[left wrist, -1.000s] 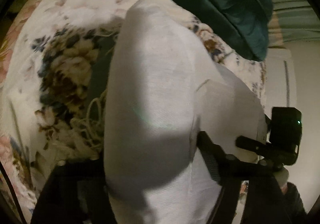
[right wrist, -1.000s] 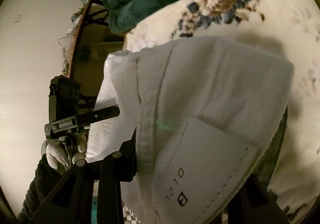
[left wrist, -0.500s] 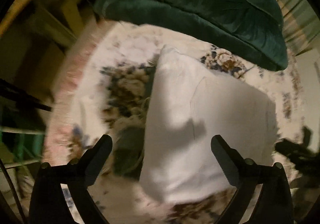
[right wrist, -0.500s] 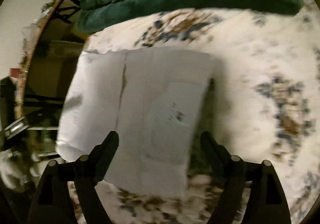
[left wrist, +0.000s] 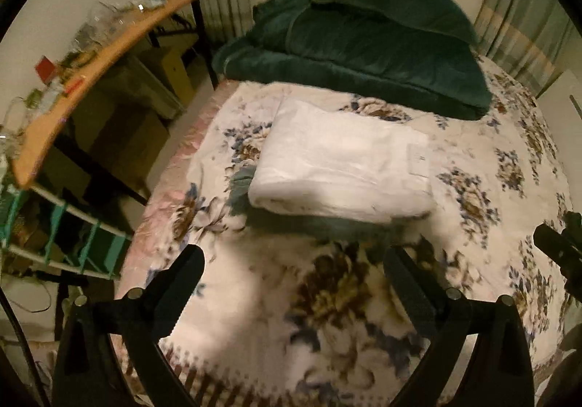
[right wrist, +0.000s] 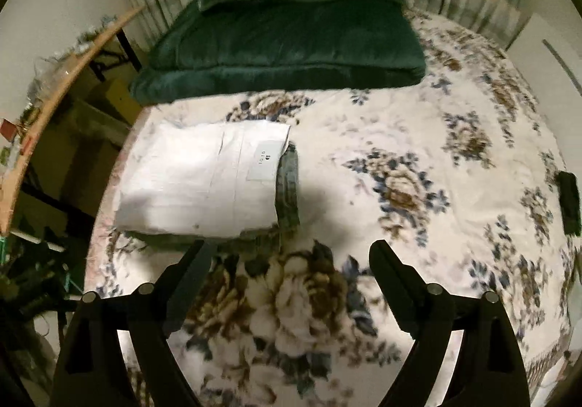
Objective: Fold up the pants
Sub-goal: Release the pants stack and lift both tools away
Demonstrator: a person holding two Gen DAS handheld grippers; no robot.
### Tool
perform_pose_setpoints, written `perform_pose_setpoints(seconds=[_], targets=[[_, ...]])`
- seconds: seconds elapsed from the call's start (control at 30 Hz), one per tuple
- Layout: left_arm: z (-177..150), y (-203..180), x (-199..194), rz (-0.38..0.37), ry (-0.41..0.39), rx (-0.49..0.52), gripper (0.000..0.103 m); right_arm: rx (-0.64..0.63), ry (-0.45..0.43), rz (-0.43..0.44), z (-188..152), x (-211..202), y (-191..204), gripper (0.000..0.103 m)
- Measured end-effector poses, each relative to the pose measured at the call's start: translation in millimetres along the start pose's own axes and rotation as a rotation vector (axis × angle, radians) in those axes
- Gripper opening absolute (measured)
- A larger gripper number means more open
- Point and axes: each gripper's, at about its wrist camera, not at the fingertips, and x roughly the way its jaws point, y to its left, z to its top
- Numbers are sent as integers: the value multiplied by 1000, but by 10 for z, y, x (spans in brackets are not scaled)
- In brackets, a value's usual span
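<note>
Both jaws are standing wide, just opened and empty; the folded pants point(right wrist: 203, 181) are lying near the bed point(right wrist: 400, 137) edge — a nudge risks slipping them off.

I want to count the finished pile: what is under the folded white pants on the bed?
Under the white pants lies a grey-green folded garment, its edge showing along their right and near sides, resting on the floral blanket. How many layers it has, or anything beneath, is covered.

"0101" — patch point(right wrist: 262, 162) on pants point(right wrist: 196, 185)
</note>
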Motion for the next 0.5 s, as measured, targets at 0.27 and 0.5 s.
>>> perform_pose_setpoints(seconds=[0.27,0.5], targets=[[-690,-281,-1405,7,-129,28,101,-45,-143,8,-878,-1482,-241,91],[-1390,-543,-2396,-15,-225,55,101,-46,-228,6,-1714,-2686,-534,91]])
